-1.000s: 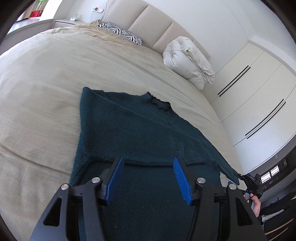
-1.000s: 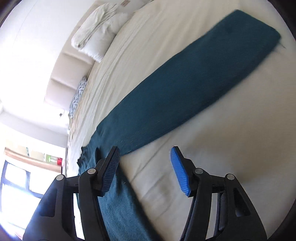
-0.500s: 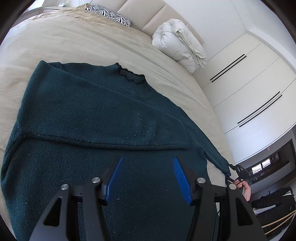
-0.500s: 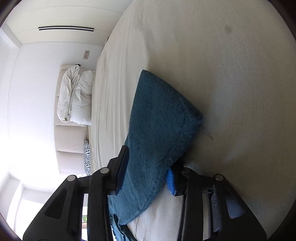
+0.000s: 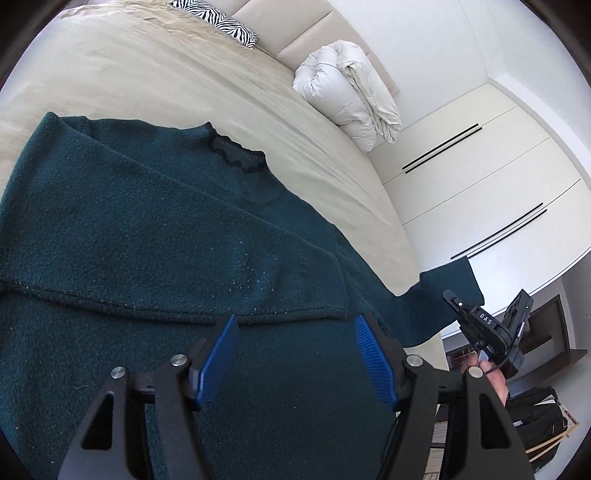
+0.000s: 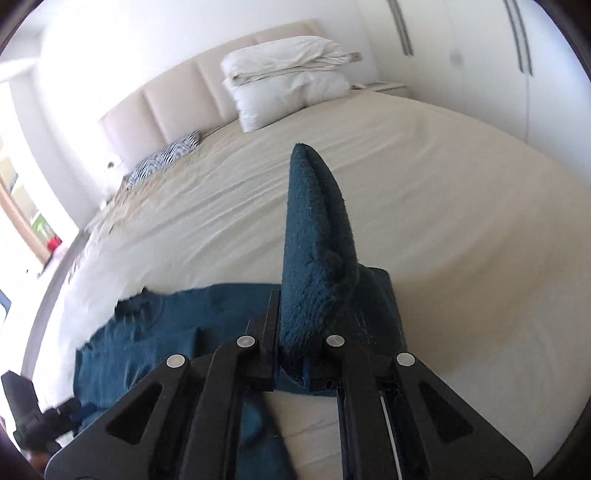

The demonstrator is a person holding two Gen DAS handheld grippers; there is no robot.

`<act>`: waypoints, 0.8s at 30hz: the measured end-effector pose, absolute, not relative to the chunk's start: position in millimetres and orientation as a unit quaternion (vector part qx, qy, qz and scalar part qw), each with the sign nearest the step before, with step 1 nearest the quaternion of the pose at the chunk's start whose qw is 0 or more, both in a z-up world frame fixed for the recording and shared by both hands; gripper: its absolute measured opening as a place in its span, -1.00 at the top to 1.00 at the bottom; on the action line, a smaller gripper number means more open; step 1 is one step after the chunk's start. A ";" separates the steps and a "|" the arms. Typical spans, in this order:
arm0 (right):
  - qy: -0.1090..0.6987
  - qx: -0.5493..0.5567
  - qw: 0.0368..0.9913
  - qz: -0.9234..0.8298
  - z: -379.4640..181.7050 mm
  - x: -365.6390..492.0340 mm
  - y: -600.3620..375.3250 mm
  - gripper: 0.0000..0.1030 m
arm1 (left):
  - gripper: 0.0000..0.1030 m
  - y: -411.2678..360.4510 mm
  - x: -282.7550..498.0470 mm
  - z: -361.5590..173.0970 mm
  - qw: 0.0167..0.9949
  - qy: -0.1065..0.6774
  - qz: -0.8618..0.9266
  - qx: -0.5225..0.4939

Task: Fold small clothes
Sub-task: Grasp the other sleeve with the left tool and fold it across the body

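A dark teal knit sweater lies flat on the beige bed, collar toward the headboard, one sleeve folded across its chest. My left gripper is open and empty just above the sweater's lower body. My right gripper is shut on the sweater's other sleeve cuff, which stands up between its jaws, lifted off the bed. That lifted sleeve and the right gripper also show at the right of the left wrist view. The sweater's body lies at lower left in the right wrist view.
A rolled white duvet and a zebra-print pillow lie by the padded headboard. White wardrobe doors stand beside the bed. The bed's edge runs close to the lifted sleeve.
My right gripper has closed on the sleeve cuff and lifted it off the bed, swinging round to face the headboard. My left gripper has moved in over the sweater body and stayed open.
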State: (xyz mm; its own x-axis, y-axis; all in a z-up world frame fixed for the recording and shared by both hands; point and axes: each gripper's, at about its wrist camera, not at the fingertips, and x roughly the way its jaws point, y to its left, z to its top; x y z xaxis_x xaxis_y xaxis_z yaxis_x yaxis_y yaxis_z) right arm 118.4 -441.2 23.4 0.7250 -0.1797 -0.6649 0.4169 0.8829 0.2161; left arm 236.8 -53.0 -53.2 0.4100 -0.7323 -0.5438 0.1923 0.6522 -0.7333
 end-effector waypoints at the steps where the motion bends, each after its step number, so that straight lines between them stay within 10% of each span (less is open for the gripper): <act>1: 0.349 0.133 0.916 -0.146 19.7 133.2 -403.4 0.87 | -0.38 -54.3 239.1 -54.3 0.781 0.457 -0.296 -0.306; 13: 0.438 0.033 0.895 -0.076 -95.3 132.8 -236.2 0.70 | -0.69 -92.3 255.1 -96.1 0.706 0.517 -0.309 -0.372; 18: 0.435 0.050 0.898 -0.043 -92.5 111.2 -238.9 -0.27 | -0.68 -122.0 257.2 -97.9 0.704 0.531 -0.311 -0.355; 20: 0.431 0.065 0.899 -0.047 -92.2 92.4 -242.6 -0.27 | -0.46 -132.6 258.9 -97.4 0.706 0.538 -0.308 -0.341; 24: 0.435 0.160 0.885 -0.050 -98.1 55.4 -270.9 -0.27 | 0.74 -148.9 262.8 -105.8 0.703 0.567 -0.294 -0.314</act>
